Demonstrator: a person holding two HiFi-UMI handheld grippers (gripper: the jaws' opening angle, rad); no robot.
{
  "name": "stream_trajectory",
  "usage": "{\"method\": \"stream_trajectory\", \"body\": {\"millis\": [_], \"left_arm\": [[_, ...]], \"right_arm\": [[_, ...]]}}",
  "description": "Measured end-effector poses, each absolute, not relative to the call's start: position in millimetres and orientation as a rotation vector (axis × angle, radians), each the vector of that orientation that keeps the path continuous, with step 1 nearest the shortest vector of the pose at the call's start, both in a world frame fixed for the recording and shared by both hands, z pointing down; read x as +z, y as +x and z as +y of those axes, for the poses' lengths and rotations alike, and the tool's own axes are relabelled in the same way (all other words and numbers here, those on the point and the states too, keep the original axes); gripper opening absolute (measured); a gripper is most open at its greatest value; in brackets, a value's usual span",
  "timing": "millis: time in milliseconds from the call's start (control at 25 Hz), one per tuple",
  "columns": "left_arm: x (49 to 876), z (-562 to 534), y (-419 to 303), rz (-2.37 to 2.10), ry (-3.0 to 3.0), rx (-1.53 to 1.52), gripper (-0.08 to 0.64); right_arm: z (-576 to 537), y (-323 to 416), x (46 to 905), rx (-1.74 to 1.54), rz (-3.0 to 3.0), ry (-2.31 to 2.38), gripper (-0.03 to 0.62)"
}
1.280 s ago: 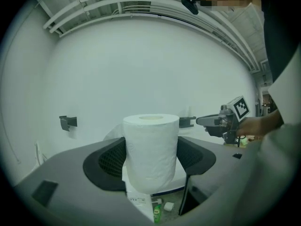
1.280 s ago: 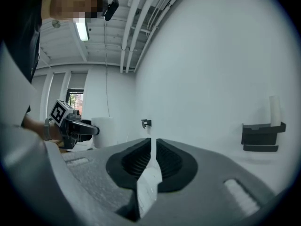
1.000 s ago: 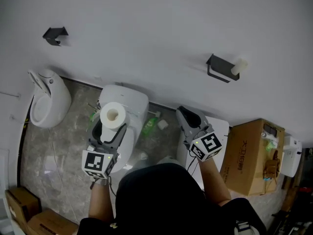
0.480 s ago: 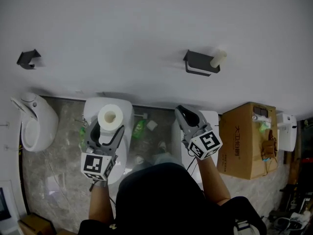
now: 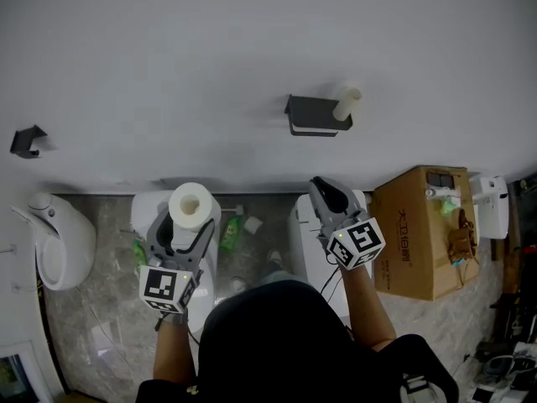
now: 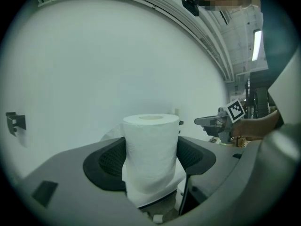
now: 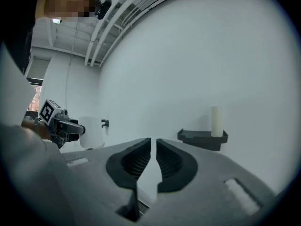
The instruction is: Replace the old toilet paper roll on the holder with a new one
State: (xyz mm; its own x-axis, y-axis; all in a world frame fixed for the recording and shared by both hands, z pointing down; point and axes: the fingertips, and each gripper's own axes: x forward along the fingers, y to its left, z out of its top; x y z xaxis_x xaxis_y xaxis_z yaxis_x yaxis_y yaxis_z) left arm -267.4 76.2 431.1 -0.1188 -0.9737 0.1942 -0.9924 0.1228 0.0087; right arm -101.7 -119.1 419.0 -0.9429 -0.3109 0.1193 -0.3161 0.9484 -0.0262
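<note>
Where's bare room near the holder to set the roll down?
Bare: black wall holder shelf left of the pale cardboard tube; white wall between it and small black bracket. Crowded: floor with white toilets, green bottles, brown cardboard box.

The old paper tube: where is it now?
In the head view, the old paper tube stands at the right end of the dark wall holder, above the right tongs.

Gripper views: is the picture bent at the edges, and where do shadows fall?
Left gripper view: strong fisheye, dark rounded corners; the roll is sharp. Right gripper view: same fisheye and dark corners; the holder is sharp. Head view: even light, soft shadow beneath the holder.
</note>
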Motion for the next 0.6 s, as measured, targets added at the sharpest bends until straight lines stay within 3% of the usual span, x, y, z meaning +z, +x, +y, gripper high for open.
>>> {"method": "stream_trajectory", "body": {"millis": [240, 600], "left_arm": [[426.4, 45.2, -264.5, -2.244, 1.974, 0.221, 0.344], [425.4, 17.4, -258.6, -2.291, 1.92, 0.279, 0.344]], "right_arm": [[-189.9, -84.4, 411.1, 0.044, -2.974, 0.629, 0.034], [-281.1, -82.5, 400.2, -0.069, -2.931, 0.781, 0.157]]}}
